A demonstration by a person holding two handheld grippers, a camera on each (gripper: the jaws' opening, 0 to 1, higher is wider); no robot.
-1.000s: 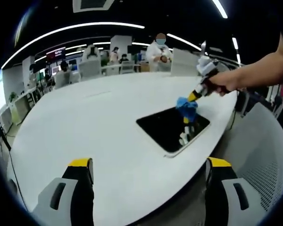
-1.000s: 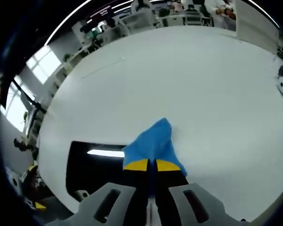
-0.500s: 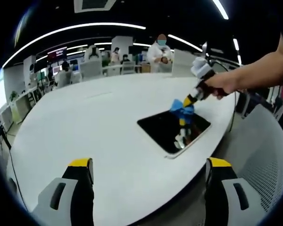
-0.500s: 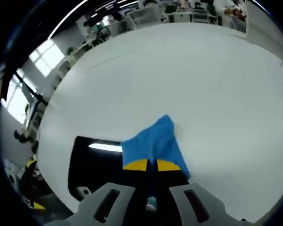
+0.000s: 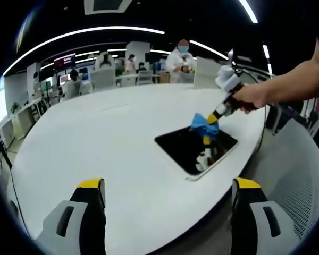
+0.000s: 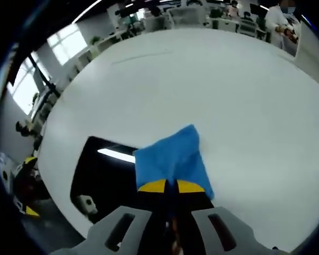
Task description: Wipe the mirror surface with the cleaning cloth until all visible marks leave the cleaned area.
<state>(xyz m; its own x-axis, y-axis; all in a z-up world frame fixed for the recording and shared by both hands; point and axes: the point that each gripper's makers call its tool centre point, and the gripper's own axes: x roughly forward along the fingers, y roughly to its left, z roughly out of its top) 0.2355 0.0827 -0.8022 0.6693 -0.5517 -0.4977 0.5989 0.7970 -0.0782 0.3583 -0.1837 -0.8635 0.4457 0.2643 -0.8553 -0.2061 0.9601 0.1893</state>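
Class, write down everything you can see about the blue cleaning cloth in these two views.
The cleaning cloth is a plain bright blue, soft-looking fabric, loosely folded so one corner points away from the right gripper, whose yellow-tipped jaws are shut on its near end. It lies partly over the far edge of the dark mirror and partly over the white table. In the left gripper view it shows as a small bunch at the mirror's far edge.
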